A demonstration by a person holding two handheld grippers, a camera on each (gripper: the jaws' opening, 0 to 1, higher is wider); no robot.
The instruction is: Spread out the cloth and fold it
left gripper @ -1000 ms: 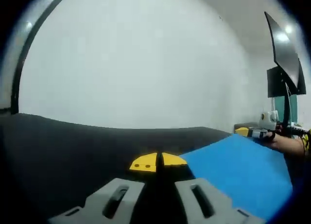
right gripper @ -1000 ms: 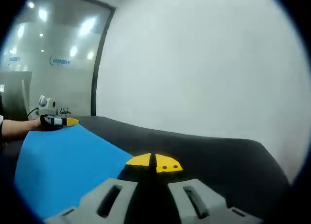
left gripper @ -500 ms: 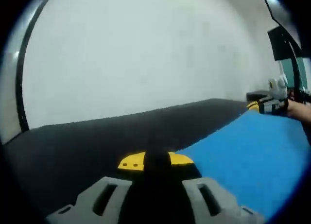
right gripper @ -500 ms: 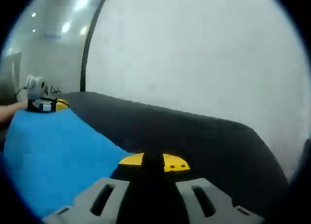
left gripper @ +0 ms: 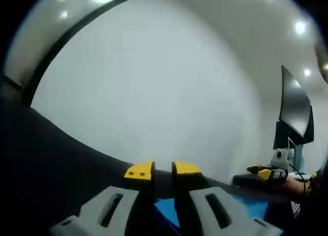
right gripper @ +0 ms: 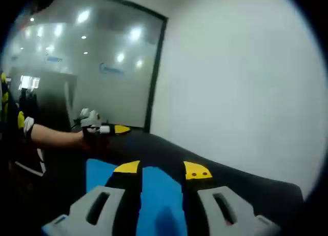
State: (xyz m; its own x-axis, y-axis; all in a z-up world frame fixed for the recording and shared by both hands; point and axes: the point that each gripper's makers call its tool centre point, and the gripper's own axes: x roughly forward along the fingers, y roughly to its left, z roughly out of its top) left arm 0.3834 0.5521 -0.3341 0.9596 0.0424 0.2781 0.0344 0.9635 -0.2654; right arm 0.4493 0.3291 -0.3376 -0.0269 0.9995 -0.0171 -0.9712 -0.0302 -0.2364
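We see left tongs [left gripper: 163,170] barely parted over flat blue cloth [left gripper: 241,208] | right tongs [right gripper: 161,169] released, cloth between jaws | dark surface [right gripper: 246,185] beneath

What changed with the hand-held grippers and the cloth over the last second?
Both hand-held grippers let go: the left and right were shut at the blue cloth's far corners; now their jaws stand apart and both views have tilted upward. The cloth stays on the dark table.
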